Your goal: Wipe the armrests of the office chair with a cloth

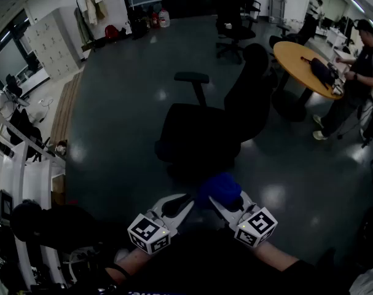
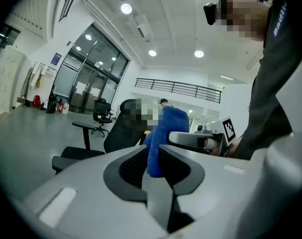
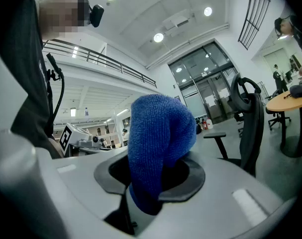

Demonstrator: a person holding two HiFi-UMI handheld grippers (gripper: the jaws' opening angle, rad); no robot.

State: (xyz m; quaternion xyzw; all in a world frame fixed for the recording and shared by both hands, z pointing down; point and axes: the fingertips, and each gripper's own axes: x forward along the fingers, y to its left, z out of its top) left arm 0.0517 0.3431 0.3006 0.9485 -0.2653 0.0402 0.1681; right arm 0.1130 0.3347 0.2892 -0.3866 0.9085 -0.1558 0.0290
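Observation:
A black office chair point(image 1: 198, 134) stands on the dark floor just ahead of me, one armrest point(image 1: 192, 77) raised on its far side. Both grippers are low and close to my body, tips together at a blue cloth point(image 1: 220, 186). The right gripper point(image 1: 218, 200) is shut on the cloth point(image 3: 158, 133), which bulges up out of its jaws. In the left gripper view the cloth point(image 2: 165, 128) runs down between the pads of the left gripper point(image 2: 151, 163), which looks shut on its lower end. The armrest point(image 2: 83, 126) shows beyond.
A round wooden table point(image 1: 306, 66) with a dark bag stands at the right, with a person point(image 1: 358, 72) beside it. More office chairs point(image 1: 235, 23) stand at the back. White shelving point(image 1: 14, 165) lines the left side.

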